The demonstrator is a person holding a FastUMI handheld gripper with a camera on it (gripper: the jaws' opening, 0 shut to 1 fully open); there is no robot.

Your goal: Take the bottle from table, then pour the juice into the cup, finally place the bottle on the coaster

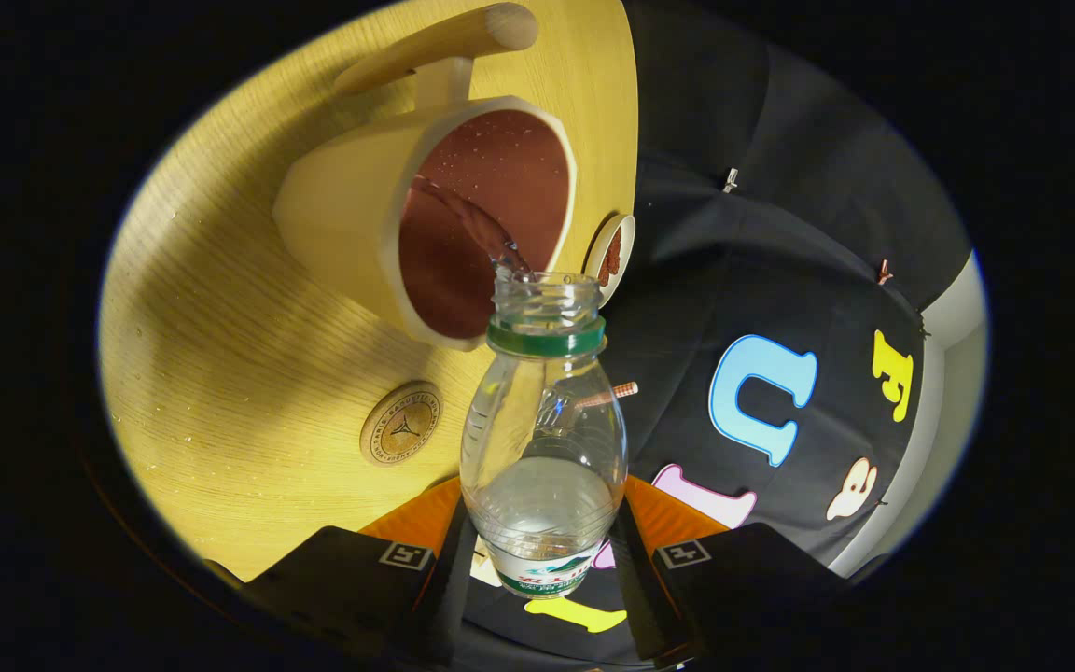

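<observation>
My gripper [542,560] is shut on a clear plastic bottle [544,439] with a green neck ring and no cap, both fingers pressing on its lower body. The bottle is tipped, its open mouth at the rim of a cream cup [425,219] with a dark red inside and a long wooden handle. A thin stream of clear liquid [472,219] runs from the mouth into the cup. Some liquid stays in the bottle's lower part. A round wooden coaster [400,423] lies on the wooden table [220,355], beside the bottle and nearer to my fingers than the cup.
A small round white dish [612,250] with something reddish in it sits at the table's edge just beyond the cup. Past that edge hangs the black cloth wall [780,280]. A small striped stick [607,396] shows behind the bottle.
</observation>
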